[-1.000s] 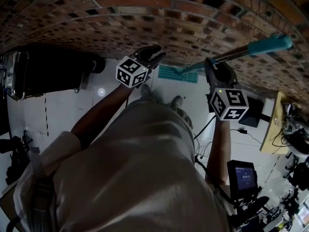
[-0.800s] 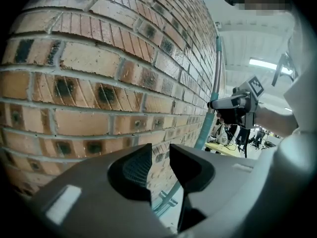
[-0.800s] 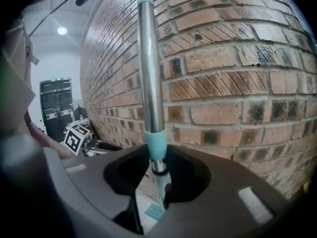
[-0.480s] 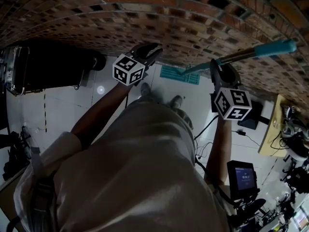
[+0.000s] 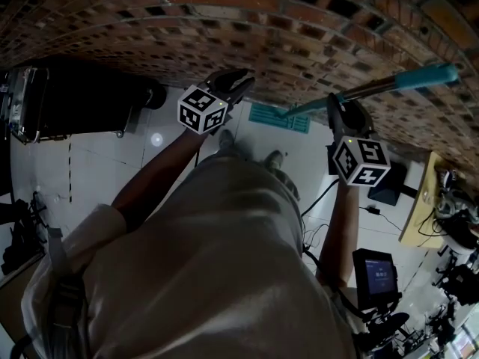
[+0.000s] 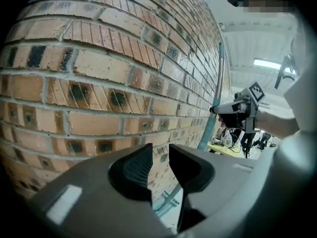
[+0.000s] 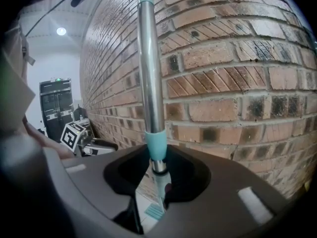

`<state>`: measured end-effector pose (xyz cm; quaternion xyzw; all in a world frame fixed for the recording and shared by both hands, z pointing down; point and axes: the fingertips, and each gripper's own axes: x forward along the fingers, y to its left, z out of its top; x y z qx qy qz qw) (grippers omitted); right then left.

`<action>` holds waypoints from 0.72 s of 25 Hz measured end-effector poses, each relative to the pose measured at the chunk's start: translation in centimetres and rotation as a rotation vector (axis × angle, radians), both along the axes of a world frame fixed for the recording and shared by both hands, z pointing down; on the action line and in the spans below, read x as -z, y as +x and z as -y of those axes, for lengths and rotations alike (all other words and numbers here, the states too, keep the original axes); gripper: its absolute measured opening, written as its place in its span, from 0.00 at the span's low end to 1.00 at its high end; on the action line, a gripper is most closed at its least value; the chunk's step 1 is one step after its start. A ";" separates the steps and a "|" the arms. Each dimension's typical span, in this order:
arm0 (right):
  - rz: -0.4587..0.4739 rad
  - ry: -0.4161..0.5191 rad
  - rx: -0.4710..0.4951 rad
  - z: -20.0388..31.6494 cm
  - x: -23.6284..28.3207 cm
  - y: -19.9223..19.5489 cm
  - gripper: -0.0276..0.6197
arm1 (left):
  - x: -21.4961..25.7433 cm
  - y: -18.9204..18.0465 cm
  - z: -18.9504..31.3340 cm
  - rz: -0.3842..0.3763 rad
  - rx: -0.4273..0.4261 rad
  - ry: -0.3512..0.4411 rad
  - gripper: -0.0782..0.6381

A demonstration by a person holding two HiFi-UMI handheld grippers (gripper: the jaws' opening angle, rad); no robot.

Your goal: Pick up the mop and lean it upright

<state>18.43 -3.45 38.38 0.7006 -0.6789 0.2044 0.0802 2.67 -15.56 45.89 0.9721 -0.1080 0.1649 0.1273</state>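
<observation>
The mop stands nearly upright against the brick wall (image 5: 299,28). Its metal pole (image 7: 150,58) ends in a teal grip (image 5: 426,74), and its flat teal head (image 5: 278,116) rests on the white floor by the wall. My right gripper (image 7: 157,168) is shut on the pole just below a teal collar (image 7: 156,145); it appears in the head view (image 5: 340,109) too. My left gripper (image 6: 159,155) is open, a narrow gap between its jaws and nothing in it, close to the wall. It hangs apart from the mop, left of it (image 5: 233,84).
A black case (image 5: 75,111) lies on the floor at the left. A wooden desk (image 5: 430,200) with cables, a small screen (image 5: 378,271) on a stand and cords on the floor are at the right. My feet (image 5: 251,152) stand just before the mop head.
</observation>
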 end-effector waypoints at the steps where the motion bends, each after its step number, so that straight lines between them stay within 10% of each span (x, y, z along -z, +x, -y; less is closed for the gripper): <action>1: 0.000 0.000 0.000 0.1 0.0 0.0 0.21 | -0.1 -0.1 0.1 0.004 0.002 0.000 0.28; 18: -0.007 -0.014 0.010 0.7 -0.6 -0.1 0.21 | -0.7 -0.9 0.7 0.028 0.029 -0.005 0.28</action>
